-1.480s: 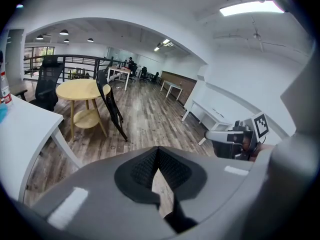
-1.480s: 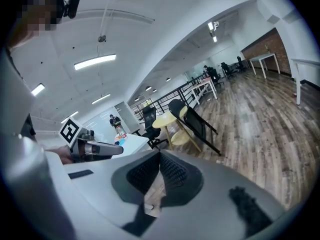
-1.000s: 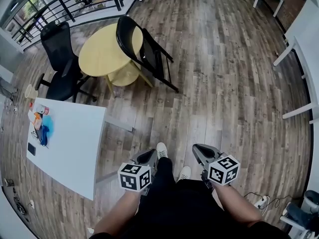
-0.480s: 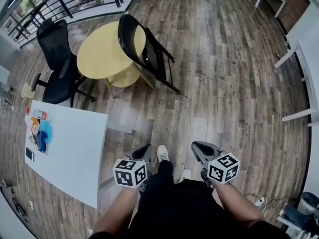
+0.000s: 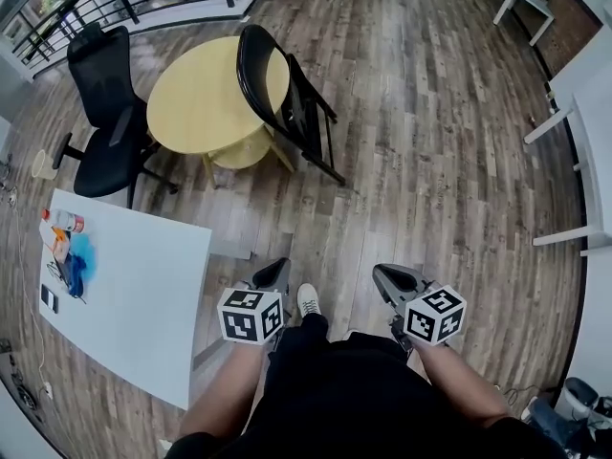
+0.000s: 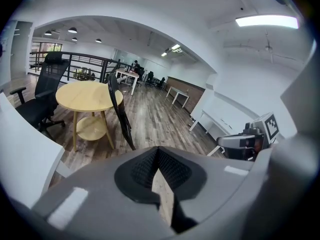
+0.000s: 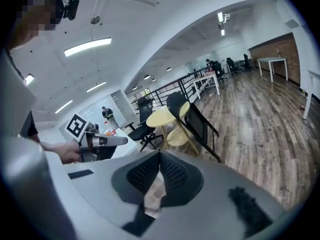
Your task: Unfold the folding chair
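Grey plastic with black ribbed pads: left gripper (image 5: pixel 274 273), low at the left of the head view, just beside a white shoe (image 5: pixel 308 299). Jaws closed pad against pad in the left gripper view (image 6: pixel 159 158), with nothing between them but a sliver of floor seen past the pads.

Same build for the right gripper (image 5: pixel 384 277), low at the right of the head view, level with the left one and apart from it. Jaws likewise pressed together and empty in the right gripper view (image 7: pixel 160 160). Both held out in front of the body, marker cubes uppermost, tips pointing forward and down over the wood plank floor (image 5: pixel 430 161).

Left of the left gripper: white table (image 5: pixel 134 295), with small items (image 5: pixel 65 247) at its far left edge.

Ahead, well apart from both grippers, across open floor: black folding chair (image 5: pixel 287 103), folded up, feet on the floor, curved back leaning against the right rim of a round yellow table (image 5: pixel 191 98). Seen ahead and left of centre in the left gripper view (image 6: pixel 120 114), standing just right of the table. Seen ahead and slightly right of centre in the right gripper view (image 7: pixel 197 121). Touched by neither gripper.

Left of the round table: black office chair (image 5: pixel 105 113). Beyond both, at the far edge: black railing (image 5: pixel 124 3).
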The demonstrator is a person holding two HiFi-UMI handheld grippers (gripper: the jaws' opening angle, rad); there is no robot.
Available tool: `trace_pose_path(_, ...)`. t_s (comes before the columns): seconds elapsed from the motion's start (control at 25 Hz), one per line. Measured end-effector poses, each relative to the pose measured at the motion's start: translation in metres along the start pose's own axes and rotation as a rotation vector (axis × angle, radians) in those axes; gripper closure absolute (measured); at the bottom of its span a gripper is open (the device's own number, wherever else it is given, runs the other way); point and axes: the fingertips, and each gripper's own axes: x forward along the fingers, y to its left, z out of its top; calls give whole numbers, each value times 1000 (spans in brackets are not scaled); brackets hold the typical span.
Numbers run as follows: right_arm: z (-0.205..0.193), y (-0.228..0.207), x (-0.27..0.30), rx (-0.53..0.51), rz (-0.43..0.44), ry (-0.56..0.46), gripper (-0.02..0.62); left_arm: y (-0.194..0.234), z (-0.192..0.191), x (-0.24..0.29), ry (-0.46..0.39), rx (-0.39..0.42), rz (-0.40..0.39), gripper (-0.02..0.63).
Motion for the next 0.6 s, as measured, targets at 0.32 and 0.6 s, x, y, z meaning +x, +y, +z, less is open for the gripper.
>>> trace_pose_path(0.32,40,0,41,-46,11,12,591,32,34,18,-16,2,-15,598)
trace_pose_path(0.6,64,4,65,-74,3,11,591,52,73,19,-55,25,-40,598)
